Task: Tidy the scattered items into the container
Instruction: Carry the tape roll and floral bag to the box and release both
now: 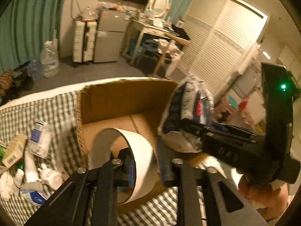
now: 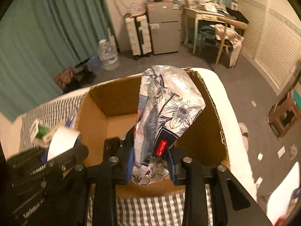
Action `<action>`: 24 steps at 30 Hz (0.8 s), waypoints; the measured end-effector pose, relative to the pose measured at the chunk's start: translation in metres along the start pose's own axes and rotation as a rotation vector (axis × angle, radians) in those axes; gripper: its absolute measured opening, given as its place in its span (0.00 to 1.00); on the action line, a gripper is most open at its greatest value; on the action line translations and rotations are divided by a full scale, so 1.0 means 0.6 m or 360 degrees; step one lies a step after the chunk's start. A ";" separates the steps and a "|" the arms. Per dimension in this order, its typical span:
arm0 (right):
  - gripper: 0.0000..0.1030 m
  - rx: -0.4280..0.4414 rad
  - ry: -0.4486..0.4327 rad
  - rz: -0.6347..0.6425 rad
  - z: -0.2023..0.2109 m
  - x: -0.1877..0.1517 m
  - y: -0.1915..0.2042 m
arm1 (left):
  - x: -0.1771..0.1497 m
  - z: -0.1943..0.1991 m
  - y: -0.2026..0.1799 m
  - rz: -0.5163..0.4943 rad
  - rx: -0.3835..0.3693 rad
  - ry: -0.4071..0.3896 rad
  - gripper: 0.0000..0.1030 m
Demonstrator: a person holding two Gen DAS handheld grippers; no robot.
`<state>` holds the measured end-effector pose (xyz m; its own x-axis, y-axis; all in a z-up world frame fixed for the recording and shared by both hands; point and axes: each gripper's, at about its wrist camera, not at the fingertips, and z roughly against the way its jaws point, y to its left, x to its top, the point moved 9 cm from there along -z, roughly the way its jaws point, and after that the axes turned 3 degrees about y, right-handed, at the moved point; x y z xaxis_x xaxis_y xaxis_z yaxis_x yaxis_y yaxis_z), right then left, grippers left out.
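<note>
green curtains and a checked bed cover (image 1: 62, 143) frame one open cardboard box (image 1: 120, 98) resting on the bed; its visible floor is bare. above it, the left gripper (image 1: 144, 169) has a white tape roll (image 1: 139, 162) between its jaws, one finger inside the ring. the right gripper (image 2: 152, 166) has its jaws on one floral plastic packet (image 2: 169, 109), upright over the box. whether either grip presses firmly i cannot tell. small bottles and boxes (image 1: 32, 154) lie scattered left of the box.
</note>
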<state>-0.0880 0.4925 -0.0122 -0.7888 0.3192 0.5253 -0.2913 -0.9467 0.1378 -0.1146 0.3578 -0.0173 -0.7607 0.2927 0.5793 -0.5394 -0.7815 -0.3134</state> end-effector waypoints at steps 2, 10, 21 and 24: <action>0.80 0.0017 -0.0026 -0.0070 -0.006 0.005 -0.011 | 0.001 0.002 0.015 0.0055 0.0050 -0.0008 0.91; 0.88 0.0018 -0.0137 -0.0148 0.051 0.006 -0.026 | -0.001 0.083 0.066 0.0207 0.0028 -0.0092 0.96; 0.88 0.0161 -0.0232 0.0034 0.149 -0.033 0.126 | -0.030 0.314 0.226 0.0094 0.0534 -0.0231 0.99; 0.88 0.0245 -0.0245 0.0091 0.172 -0.046 0.189 | -0.054 0.381 0.299 0.0173 0.0675 -0.0293 1.00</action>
<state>-0.0432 0.3720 0.0755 -0.7065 0.2652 0.6561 -0.1528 -0.9624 0.2245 -0.1042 0.0820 0.0797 -0.7075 0.1243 0.6957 -0.2361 -0.9694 -0.0669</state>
